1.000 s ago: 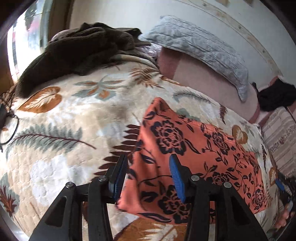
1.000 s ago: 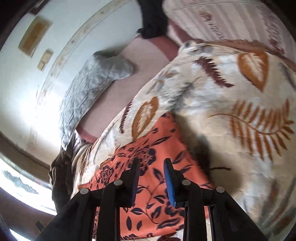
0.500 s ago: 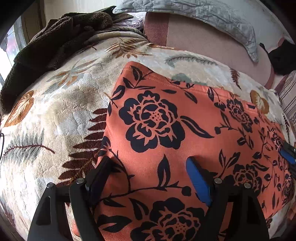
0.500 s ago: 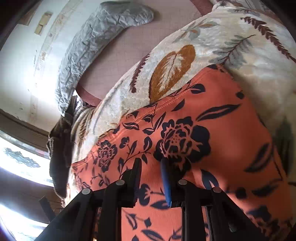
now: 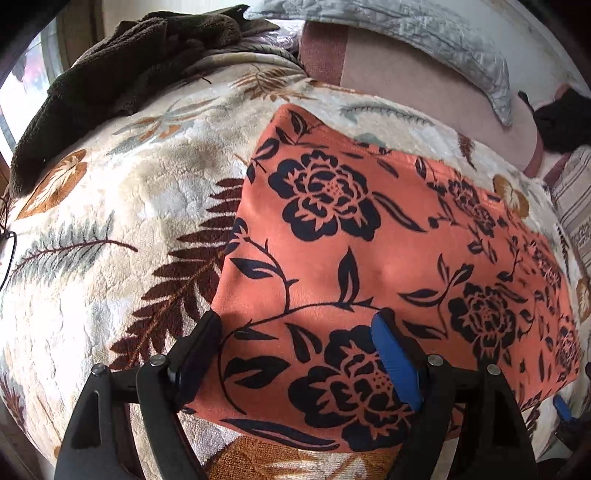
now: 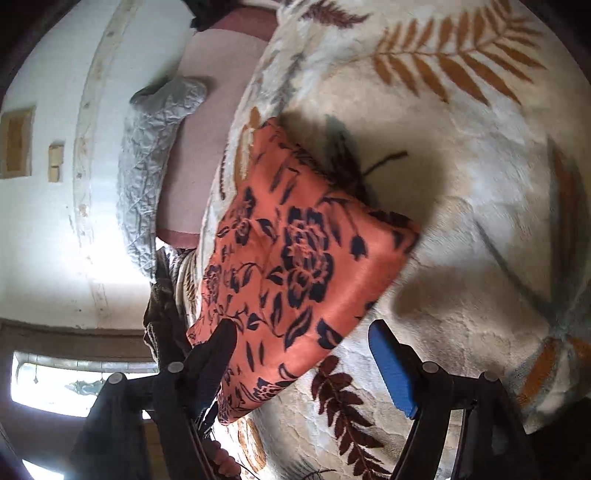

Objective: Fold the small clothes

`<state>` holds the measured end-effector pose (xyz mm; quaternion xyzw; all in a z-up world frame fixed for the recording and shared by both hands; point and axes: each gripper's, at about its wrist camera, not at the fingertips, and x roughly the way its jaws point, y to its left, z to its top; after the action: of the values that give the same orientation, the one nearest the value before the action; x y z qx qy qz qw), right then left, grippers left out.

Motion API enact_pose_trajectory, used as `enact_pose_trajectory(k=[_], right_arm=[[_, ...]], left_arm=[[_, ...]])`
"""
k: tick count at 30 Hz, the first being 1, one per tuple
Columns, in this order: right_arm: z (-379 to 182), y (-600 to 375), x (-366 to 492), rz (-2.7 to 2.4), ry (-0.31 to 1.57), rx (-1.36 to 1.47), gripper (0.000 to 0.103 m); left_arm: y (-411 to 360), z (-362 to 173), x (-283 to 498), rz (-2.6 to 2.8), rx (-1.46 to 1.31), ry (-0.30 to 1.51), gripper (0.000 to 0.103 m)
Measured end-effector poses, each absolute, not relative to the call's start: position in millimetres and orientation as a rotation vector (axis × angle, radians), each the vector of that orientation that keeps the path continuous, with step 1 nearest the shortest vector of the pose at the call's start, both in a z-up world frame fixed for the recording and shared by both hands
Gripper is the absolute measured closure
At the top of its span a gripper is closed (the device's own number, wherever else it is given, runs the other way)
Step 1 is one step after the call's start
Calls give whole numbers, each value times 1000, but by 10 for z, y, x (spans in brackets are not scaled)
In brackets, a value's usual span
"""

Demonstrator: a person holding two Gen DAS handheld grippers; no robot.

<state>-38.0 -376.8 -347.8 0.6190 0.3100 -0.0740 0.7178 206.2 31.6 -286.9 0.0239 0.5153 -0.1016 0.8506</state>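
A bed covered by a cream blanket (image 5: 110, 206) printed with fern and leaf motifs fills both views, with a grey quilted pillow (image 5: 424, 33) along the upper edge of the left wrist view and a dark brown garment (image 5: 110, 74) heaped at its upper left. An orange cloth (image 5: 369, 258) with dark floral print is laid flat on the blanket, occupying the centre and right of the left wrist view and the centre left of the right wrist view. It appears to be already doubled into a rectangle, so a further fold is judged to be the step in hand.

The left gripper (image 5: 295, 347) is seen with its jaws wide apart, straddling the near left corner of the cloth at the bottom of the frame; nothing is clamped. The right gripper (image 6: 303, 354) is likewise spread wide over a near edge of the cloth at the bottom of its frame, holding nothing.

The next move is judged to call for both jaws to be lowered and closed on the near edge, so that it can be carried across evenly.
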Motion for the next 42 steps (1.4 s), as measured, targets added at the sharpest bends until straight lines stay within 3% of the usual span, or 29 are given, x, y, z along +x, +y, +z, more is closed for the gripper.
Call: enact_pose_trajectory(k=[4, 6, 9, 11, 13, 15, 19, 22, 26, 28, 37, 42], right_arm=[[-3645, -3858, -274, -190, 625, 1427, 29], [-3638, -3905, -157, -200, 589, 1422, 30], [-3651, -3935, 24, -249, 581, 1387, 36], [-3632, -3948, 123, -270, 572, 1346, 44], [-3652, -3952, 208, -306, 597, 1301, 70], [-3665, -3953, 245, -317, 602, 1280, 77], [-3568, -3869, 276, -347, 610, 1198, 81], [-3585, -3831, 284, -351, 608, 1207, 81], [-3518, -3796, 305, -373, 617, 1158, 82], [-3354, -3706, 328, -379, 619, 1067, 86], [-2225, -2681, 589, -235, 528, 671, 88], [-2028, -1791, 1013, -98, 588, 529, 88]], left_arm=[[96, -2935, 2012, -223, 216, 1043, 12], [134, -2968, 2040, -214, 185, 1044, 1], [290, -3032, 2121, -224, 69, 1100, 0], [284, -3022, 2143, -256, 98, 1127, 0], [308, -2986, 2143, -282, 105, 1129, 0], [414, -2905, 2128, -278, 60, 1100, 0], [723, -2739, 2119, -140, 65, 999, 0], [671, -2970, 2147, -149, 164, 1089, 0], [695, -2916, 2170, -156, 146, 1075, 0], [812, -2863, 2213, -136, 87, 1075, 0], [1663, -2575, 2252, 61, -94, 972, 0], [2091, -2522, 2232, 164, -206, 938, 0]])
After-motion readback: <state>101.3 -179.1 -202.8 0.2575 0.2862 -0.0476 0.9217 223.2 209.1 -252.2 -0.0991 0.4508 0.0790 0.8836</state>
